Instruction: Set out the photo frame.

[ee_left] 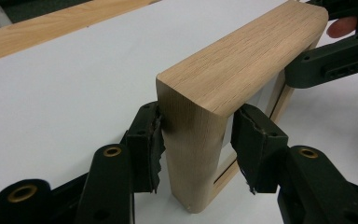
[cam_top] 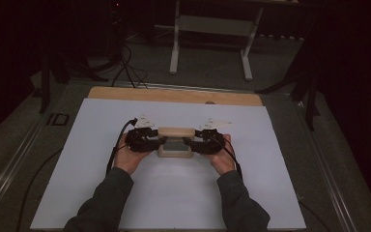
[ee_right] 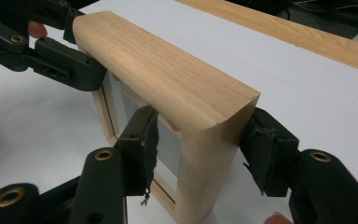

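The wooden frame (cam_top: 176,142) stands upright on its lower edge near the middle of the white tabletop (cam_top: 101,188), its broad rounded top rail facing up and a pale panel set inside it (the panel shows best in the right gripper view).

At its left end, the left gripper (cam_top: 150,140) comes in from the side. In the left gripper view its two black fingers (ee_left: 145,144) straddle the frame's upright end post (ee_left: 193,154): the left pad touches the wood, while the right pad sits just beside the inner edge of the post, and whether it presses there cannot be told.

The frame's top rail (ee_right: 163,70) runs between the two grippers, level with the tabletop.

At the right end, the right gripper (cam_top: 198,143) meets the frame in mirror fashion. In the right gripper view one finger (ee_right: 142,151) lies against the panel side of the end post and the other against the outer face, both pads touching, so this gripper is clamped on the frame.

Behind everything, a bare wooden strip (cam_top: 174,95) borders the far edge of the white surface.
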Tool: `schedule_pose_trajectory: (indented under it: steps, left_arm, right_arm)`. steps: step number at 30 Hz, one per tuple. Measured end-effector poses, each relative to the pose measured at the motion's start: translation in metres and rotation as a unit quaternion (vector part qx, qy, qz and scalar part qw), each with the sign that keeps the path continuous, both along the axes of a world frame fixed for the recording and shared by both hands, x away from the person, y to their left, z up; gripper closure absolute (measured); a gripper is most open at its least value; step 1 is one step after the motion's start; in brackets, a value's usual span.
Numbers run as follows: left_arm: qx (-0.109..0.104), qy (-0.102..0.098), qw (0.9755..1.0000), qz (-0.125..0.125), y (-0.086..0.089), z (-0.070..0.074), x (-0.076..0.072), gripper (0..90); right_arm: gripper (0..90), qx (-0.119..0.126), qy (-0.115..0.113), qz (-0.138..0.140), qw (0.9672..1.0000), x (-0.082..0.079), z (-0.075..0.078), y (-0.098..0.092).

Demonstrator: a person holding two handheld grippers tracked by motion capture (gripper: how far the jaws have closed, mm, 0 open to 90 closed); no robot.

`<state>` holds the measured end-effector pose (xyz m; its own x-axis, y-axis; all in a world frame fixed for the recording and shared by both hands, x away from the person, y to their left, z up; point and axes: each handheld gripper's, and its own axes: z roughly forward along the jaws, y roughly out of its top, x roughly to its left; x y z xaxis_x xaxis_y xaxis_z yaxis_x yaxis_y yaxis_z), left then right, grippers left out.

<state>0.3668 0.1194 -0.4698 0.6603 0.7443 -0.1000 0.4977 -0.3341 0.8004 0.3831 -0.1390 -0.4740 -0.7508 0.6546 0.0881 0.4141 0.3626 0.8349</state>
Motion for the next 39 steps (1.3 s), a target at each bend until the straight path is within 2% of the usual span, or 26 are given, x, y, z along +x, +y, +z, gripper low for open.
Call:
schedule_pose_trajectory:
  steps: [7, 16, 27, 39]
  left_arm:
    - [-0.009, 0.011, 0.9998, 0.011, 0.000, 0.000, 0.004, 53.7]
    - [-0.013, 0.016, 0.9997, 0.014, 0.000, 0.000, 0.006, 53.6]
    - [-0.022, 0.021, 0.9992, 0.025, 0.000, -0.002, 0.010, 52.4]
    - [-0.022, 0.026, 0.9991, 0.024, 0.001, -0.004, 0.013, 47.7]
  right_arm:
    - [47.1, 0.007, 0.007, -0.002, 0.9999, 0.006, -0.001, 0.000]
    - [43.0, 0.009, 0.013, -0.001, 0.9999, 0.007, 0.000, -0.001]
    - [43.0, 0.011, 0.016, -0.005, 0.9998, 0.009, -0.002, -0.003]
    - [41.6, 0.011, 0.021, -0.009, 0.9997, 0.011, -0.004, -0.004]
